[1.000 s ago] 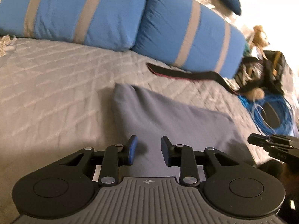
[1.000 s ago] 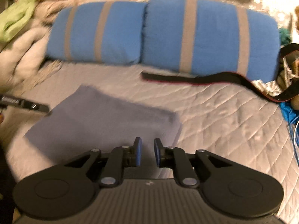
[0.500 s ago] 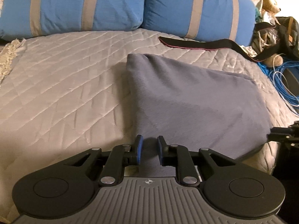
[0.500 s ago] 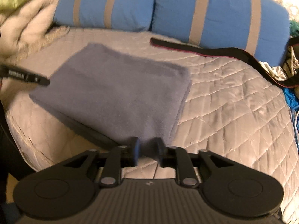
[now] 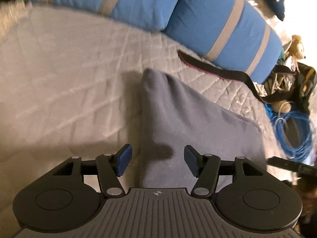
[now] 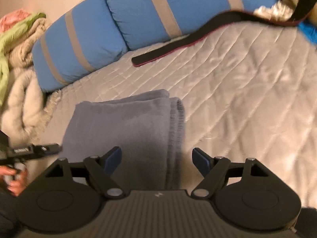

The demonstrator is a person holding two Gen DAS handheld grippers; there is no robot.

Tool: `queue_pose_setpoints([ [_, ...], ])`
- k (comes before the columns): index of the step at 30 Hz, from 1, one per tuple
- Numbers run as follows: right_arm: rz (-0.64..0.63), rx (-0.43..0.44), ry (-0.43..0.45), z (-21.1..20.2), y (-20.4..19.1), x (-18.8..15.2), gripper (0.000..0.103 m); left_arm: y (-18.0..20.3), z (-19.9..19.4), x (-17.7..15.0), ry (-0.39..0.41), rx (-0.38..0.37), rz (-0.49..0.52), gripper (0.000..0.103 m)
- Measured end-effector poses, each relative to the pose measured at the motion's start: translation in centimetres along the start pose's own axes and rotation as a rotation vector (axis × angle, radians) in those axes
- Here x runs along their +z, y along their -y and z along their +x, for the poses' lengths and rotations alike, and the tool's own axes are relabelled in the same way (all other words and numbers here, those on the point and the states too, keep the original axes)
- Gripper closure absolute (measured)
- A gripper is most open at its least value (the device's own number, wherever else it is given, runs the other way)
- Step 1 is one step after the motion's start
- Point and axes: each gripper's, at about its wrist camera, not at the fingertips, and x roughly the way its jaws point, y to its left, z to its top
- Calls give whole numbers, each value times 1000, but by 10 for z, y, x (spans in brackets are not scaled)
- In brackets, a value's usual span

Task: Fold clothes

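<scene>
Nearest me, my left gripper has just been opening its jaws; they stand apart over the near left corner of the grey folded garment, with cloth lying between and below the pads but not pinched by them. My right gripper has also just been spreading its jaws, and they are now very wide, straddling the garment's right edge where the stacked layers show as ribbed seams. Neither is gripping anything.

The garment lies on the quilted bedspread, close to the near edge of the bed, folded into a rough rectangle. In the right wrist view I can see the left tool and the hand holding it at the garment's far side.

Beyond the garment a black strap with a red edge crosses the quilt, then two blue pillows with tan stripes. Off to the right of the bed in the left view sit a coil of blue cable and a plush bear.

My worry is the layered right edge: if I close on only the top layer, lifting would peel the fold open. With the garment so near the bed's edge, a drag toward me could slide it off. Both pictures are blurred, so I cannot judge pad height above the cloth well.
</scene>
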Motion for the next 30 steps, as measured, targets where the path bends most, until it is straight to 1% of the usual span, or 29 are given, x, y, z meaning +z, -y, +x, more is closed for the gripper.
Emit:
queue_pose_setpoints([
  [1, 16, 13, 8, 4, 3, 4, 17, -3, 5, 2, -14, -18, -18, 47],
  [3, 11, 10, 49, 7, 3, 13, 24, -3, 10, 6, -10, -20, -5, 47],
  [4, -3, -7, 69, 9, 2, 17, 27, -3, 12, 7, -5, -17, 5, 47],
  [6, -35, -44, 108, 13, -1, 26, 36, -4, 16, 7, -1, -16, 13, 47],
  [7, -47, -83, 103, 19, -1, 29, 39, -6, 17, 7, -1, -22, 8, 47],
  [8, -60, -124, 96, 26, -1, 33, 46, -8, 19, 6, -2, -29, 0, 47],
  [9, -72, -165, 88, 32, 0, 36, 45, -10, 20, 5, -3, -38, -12, 47],
  [10, -78, -173, 68, 39, 1, 37, 45, -12, 21, 4, -3, -47, -20, 47],
  [13, -97, -189, 49, 52, 4, 35, 44, -16, 21, 6, -2, -65, -39, 47],
  [17, -51, -144, 47, 39, 9, 37, 44, -20, 20, 8, -6, -96, -76, 47],
  [20, 16, -53, -14, 34, 13, 37, 42, -26, 21, 10, -26, -146, -126, 47],
  [23, 64, 55, -101, 35, 17, 29, 42, -31, 27, 10, -56, -193, -171, 47],
  [24, 89, 72, -117, 38, 20, 25, 41, -33, 29, 10, -65, -200, -178, 47],
  [26, 142, 103, -146, 45, 27, 19, 32, -35, 32, 10, -78, -215, -194, 47],
  [27, 168, 118, -160, 48, 31, 16, 29, -36, 32, 10, -81, -224, -204, 47],
  [28, 194, 134, -174, 52, 35, 13, 30, -37, 33, 10, -84, -230, -212, 47],
  [29, 217, 142, -175, 52, 37, 13, 39, -38, 35, 10, -87, -235, -217, 48],
  [30, 244, 154, -175, 51, 40, 12, 52, -39, 36, 10, -92, -231, -221, 62],
])
